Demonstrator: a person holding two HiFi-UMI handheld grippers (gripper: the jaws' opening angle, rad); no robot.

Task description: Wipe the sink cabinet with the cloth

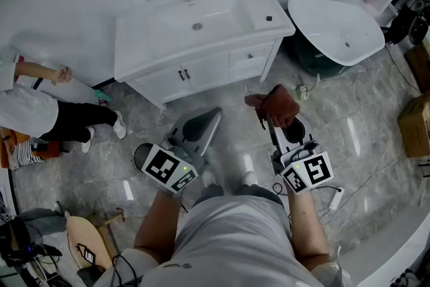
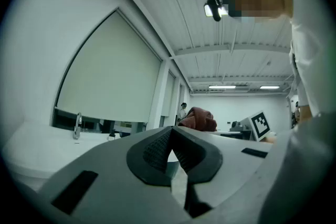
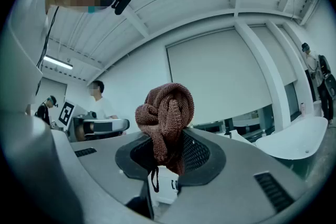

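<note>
Right gripper [image 3: 168,150] clamped on bunched brown cloth [image 3: 165,113], bulk raised above jaws; pinch shown plainly by right gripper view. Left gripper [image 2: 171,140] closed, nothing held. Sink cabinet [image 1: 201,67] seen whole only in head view, well apart from cloth.

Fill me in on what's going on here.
A person stands facing a white sink cabinet with a gripper in each hand. The right gripper is shut on a bunched reddish-brown cloth. The left gripper holds nothing, and its fingers are together. Both are short of the cabinet, so wiping has not yet begun.
</note>
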